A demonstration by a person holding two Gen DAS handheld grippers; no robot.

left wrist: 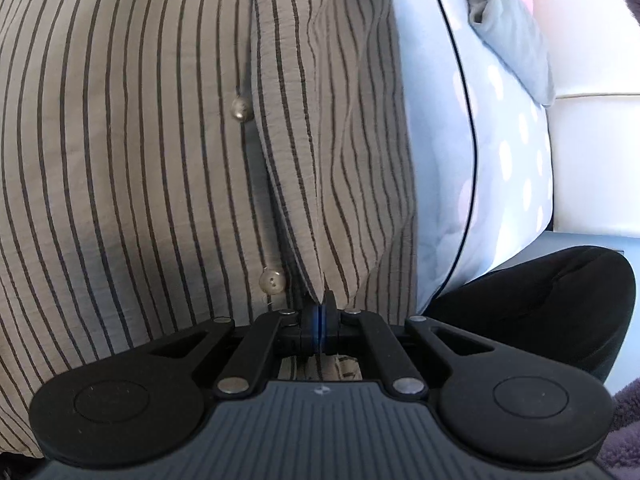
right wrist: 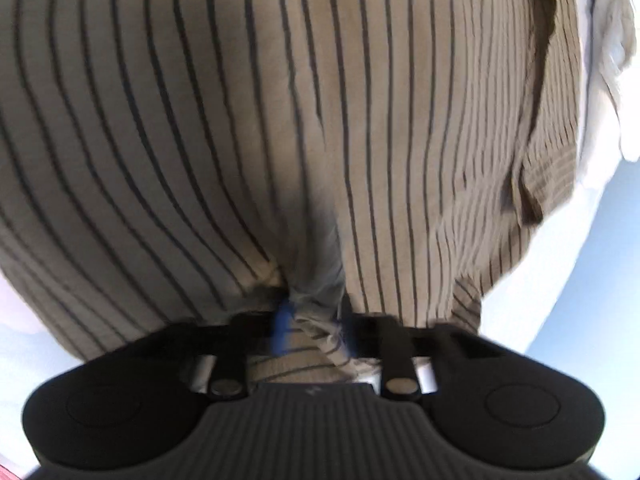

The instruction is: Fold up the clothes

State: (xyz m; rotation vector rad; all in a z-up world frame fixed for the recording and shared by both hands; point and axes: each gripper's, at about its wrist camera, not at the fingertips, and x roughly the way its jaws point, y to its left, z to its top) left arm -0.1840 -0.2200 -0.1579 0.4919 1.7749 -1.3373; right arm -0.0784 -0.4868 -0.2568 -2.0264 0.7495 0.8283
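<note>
Now: your left gripper (left wrist: 320, 320) fingers clenched on striped shirt (left wrist: 140, 140) hem beside button placket (left wrist: 256, 120); right gripper (right wrist: 314, 320) grasping bunched hem. Shirt over dotted pillow (left wrist: 500, 160). Uneven pull risks skewed fold, slip.

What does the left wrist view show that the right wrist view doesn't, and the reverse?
Left wrist only: the shirt's buttons, a pale blue dotted pillow, and a dark-clad knee. Right wrist only: a folded-over flap of the shirt and white cloth at the far right. Both: the striped shirt pinched in shut tongs, left and right.
</note>
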